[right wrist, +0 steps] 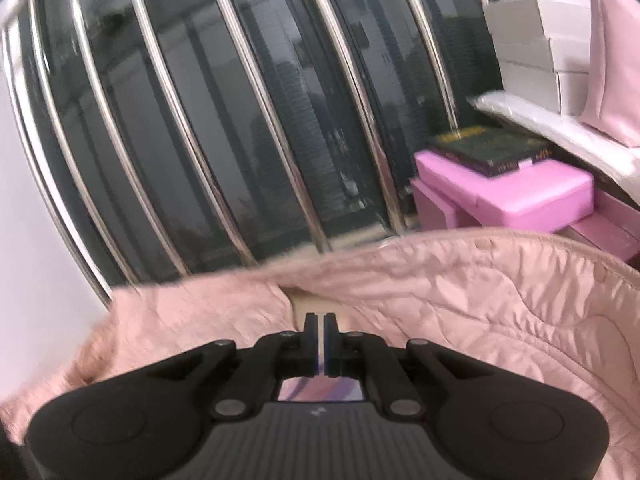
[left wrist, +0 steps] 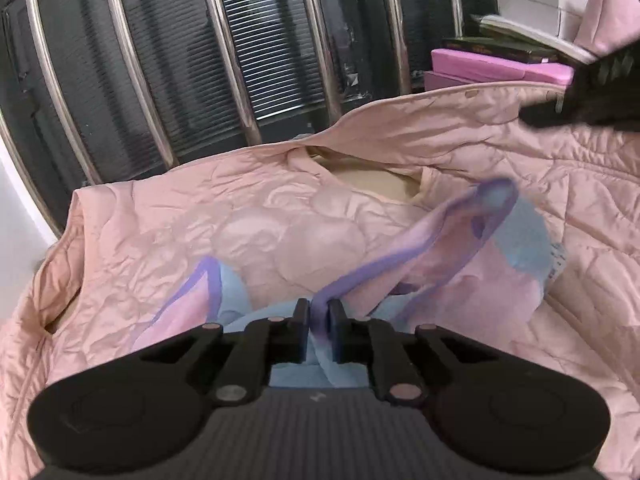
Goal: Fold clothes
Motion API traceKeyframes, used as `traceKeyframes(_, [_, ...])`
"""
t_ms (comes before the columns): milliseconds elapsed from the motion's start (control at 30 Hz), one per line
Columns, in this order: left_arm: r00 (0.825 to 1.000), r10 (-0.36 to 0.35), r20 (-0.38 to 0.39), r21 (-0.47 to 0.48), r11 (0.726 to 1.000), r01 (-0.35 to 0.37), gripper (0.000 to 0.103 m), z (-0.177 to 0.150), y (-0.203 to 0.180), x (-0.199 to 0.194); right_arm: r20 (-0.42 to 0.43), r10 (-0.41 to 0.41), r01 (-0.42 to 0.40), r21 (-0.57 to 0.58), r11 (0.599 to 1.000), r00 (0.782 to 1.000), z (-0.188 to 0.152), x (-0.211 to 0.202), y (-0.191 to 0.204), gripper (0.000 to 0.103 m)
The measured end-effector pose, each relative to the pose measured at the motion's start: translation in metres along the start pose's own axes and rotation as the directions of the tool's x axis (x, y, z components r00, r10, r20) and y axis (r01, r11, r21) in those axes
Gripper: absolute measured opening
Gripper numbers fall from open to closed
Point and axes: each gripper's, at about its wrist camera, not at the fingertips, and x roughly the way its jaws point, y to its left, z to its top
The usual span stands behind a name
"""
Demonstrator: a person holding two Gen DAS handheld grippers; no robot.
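Observation:
A small garment (left wrist: 472, 240) in light blue and pink with purple trim hangs over a pink quilted blanket (left wrist: 280, 216). My left gripper (left wrist: 319, 312) is shut on its purple-trimmed edge, and the cloth stretches up and to the right from the jaws. My right gripper (right wrist: 320, 326) has its jaws nearly together with a thin edge of the same garment (right wrist: 320, 392) between them; pink and purple cloth shows just below the jaws. The right gripper also shows as a dark blurred shape in the left wrist view (left wrist: 592, 92), at the upper right above the blanket.
Steel window bars (right wrist: 248, 120) over dark glass run along the far edge of the blanket (right wrist: 480, 300). At the back right stand pink foam blocks (right wrist: 512, 192), a dark book (right wrist: 488, 148) and stacked white boxes (right wrist: 536, 40). A gap in the blanket shows a beige surface (left wrist: 372, 180).

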Motion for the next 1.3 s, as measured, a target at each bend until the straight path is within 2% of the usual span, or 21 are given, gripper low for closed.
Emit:
traceKeyframes(33, [1.000, 0.000, 0.007, -0.008, 1.000, 0.000, 0.008, 0.001, 0.001, -0.001, -0.028, -0.020, 0.020, -0.009, 1.000, 0.999, -0.002, 0.005, -0.001, 0.003])
traceKeyframes(67, [1.000, -0.002, 0.015, -0.017, 1.000, 0.002, 0.008, 0.002, 0.003, -0.002, -0.059, -0.024, 0.023, -0.011, 1.000, 0.998, -0.003, 0.009, -0.002, 0.007])
traceKeyframes(133, [0.999, -0.020, 0.034, -0.049, 0.999, 0.022, 0.008, 0.004, 0.008, -0.007, -0.086, 0.009, -0.009, 0.005, 1.000, 0.996, -0.006, 0.013, -0.005, 0.009])
traceKeyframes(167, [0.998, -0.033, 0.045, -0.071, 0.997, 0.036, 0.007, 0.006, 0.012, -0.009, -0.075, 0.026, -0.025, 0.011, 1.000, 0.997, -0.008, 0.013, -0.006, 0.013])
traceKeyframes(200, [0.997, -0.045, 0.057, -0.095, 0.994, 0.050, 0.006, 0.007, 0.016, -0.012, -0.046, 0.041, -0.041, 0.019, 0.999, 0.998, -0.010, 0.013, -0.007, 0.023])
traceKeyframes(300, [0.990, -0.090, 0.108, -0.137, 0.985, 0.105, 0.005, 0.010, 0.026, -0.025, 0.030, 0.026, -0.027, 0.010, 1.000, 0.999, -0.022, 0.021, -0.007, 0.030])
traceKeyframes(400, [0.980, -0.100, 0.171, -0.149, 0.981, 0.126, 0.004, 0.015, 0.030, -0.043, 0.079, 0.044, -0.030, -0.167, 0.985, 0.996, -0.039, 0.028, 0.002, 0.034])
traceKeyframes(433, [0.978, -0.092, 0.185, -0.152, 0.981, 0.121, 0.004, 0.016, 0.031, -0.047, 0.100, 0.054, -0.028, -0.246, 0.969, 0.994, -0.044, 0.027, 0.007, 0.036])
traceKeyframes(500, [0.974, -0.091, 0.206, -0.164, 0.978, 0.126, 0.004, 0.019, 0.034, -0.054, 0.110, 0.005, 0.037, -0.385, 0.922, 0.994, -0.051, 0.026, 0.021, 0.042])
traceKeyframes(567, [0.967, -0.112, 0.230, -0.176, 0.972, 0.154, 0.004, 0.020, 0.038, -0.061, 0.119, -0.039, 0.094, -0.509, 0.856, 0.992, -0.058, 0.025, 0.036, 0.042])
traceKeyframes(633, [0.958, -0.133, 0.254, -0.172, 0.968, 0.181, 0.004, 0.022, 0.039, -0.068, 0.120, -0.022, 0.090, -0.591, 0.802, 0.993, -0.066, 0.027, 0.050, 0.042])
traceKeyframes(700, [0.949, -0.152, 0.276, -0.161, 0.966, 0.202, 0.004, 0.022, 0.038, -0.075, 0.113, 0.025, 0.052, -0.632, 0.773, 0.993, -0.073, 0.026, 0.057, 0.042])
traceKeyframes(800, [0.946, -0.155, 0.286, -0.149, 0.968, 0.203, 0.004, 0.023, 0.037, -0.079, 0.115, 0.107, 0.002, -0.691, 0.723, 0.988, -0.082, 0.020, 0.067, 0.042])
traceKeyframes(900, [0.940, -0.173, 0.295, -0.152, 0.962, 0.225, 0.004, 0.022, 0.039, -0.083, 0.115, 0.213, -0.060, -0.737, 0.673, 0.970, -0.091, 0.010, 0.075, 0.043])
traceKeyframes(967, [0.938, -0.173, 0.300, -0.155, 0.962, 0.227, 0.004, 0.022, 0.041, -0.084, 0.102, 0.260, -0.099, -0.745, 0.660, 0.960, -0.092, 0.007, 0.080, 0.043])
traceKeyframes(1033, [0.936, -0.176, 0.304, -0.153, 0.961, 0.230, 0.004, 0.021, 0.042, -0.086, 0.107, 0.277, -0.103, -0.755, 0.647, 0.955, -0.091, 0.005, 0.083, 0.043])
traceKeyframes(1167, [0.927, -0.175, 0.333, -0.151, 0.960, 0.236, 0.004, 0.023, 0.041, -0.103, 0.105, 0.226, -0.072, -0.751, 0.656, 0.969, -0.091, 0.013, 0.088, 0.038])
traceKeyframes(1300, [0.904, -0.201, 0.378, -0.105, 0.960, 0.258, 0.004, 0.025, 0.037, -0.127, 0.103, 0.175, -0.035, -0.762, 0.647, 0.979, -0.096, 0.026, 0.093, 0.024])
